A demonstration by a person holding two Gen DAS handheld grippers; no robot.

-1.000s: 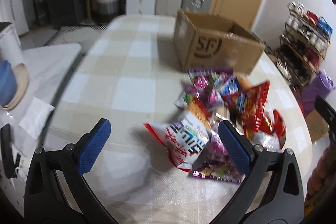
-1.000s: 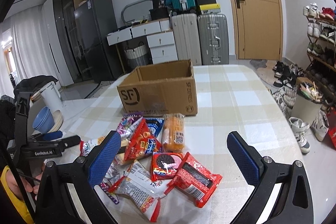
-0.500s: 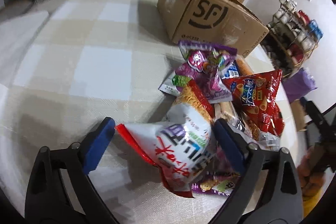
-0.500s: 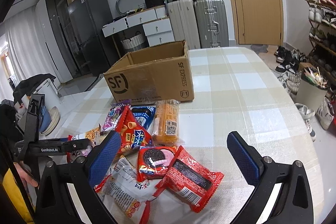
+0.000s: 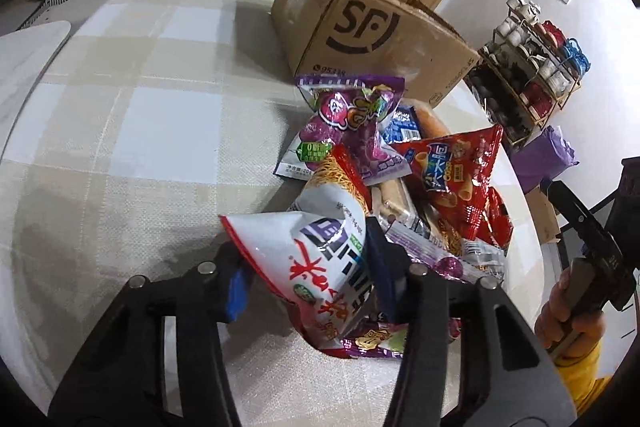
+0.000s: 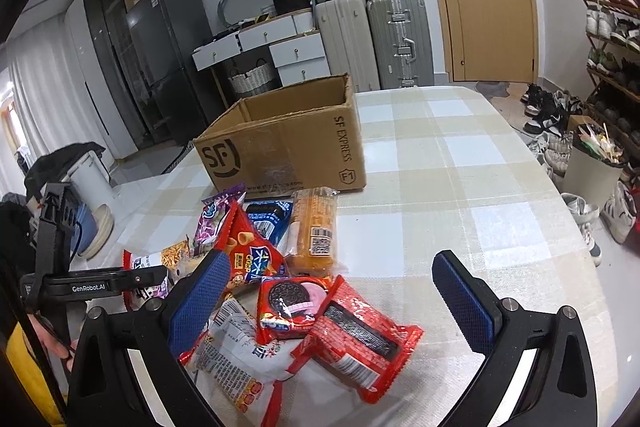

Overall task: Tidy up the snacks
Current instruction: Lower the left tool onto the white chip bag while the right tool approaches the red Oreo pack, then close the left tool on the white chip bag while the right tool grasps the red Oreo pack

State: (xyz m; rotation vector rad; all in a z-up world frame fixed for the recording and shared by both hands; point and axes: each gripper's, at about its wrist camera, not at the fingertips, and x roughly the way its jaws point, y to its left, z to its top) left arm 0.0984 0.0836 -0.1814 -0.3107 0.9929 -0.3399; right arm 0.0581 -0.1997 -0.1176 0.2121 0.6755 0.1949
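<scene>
Your left gripper is clamped on a white snack bag; your right gripper is spread wide and holds nothing.

The white snack bag sits at the 6 o'clock edge of the snack pile on your checked table, pinched between both blue pads. The cardboard box stands open at 12 o'clock from the pile, just beyond it. Between your right gripper's fingers lie a cookie pack and a red packet, neither touched. An orange packet rests near the box.
</scene>
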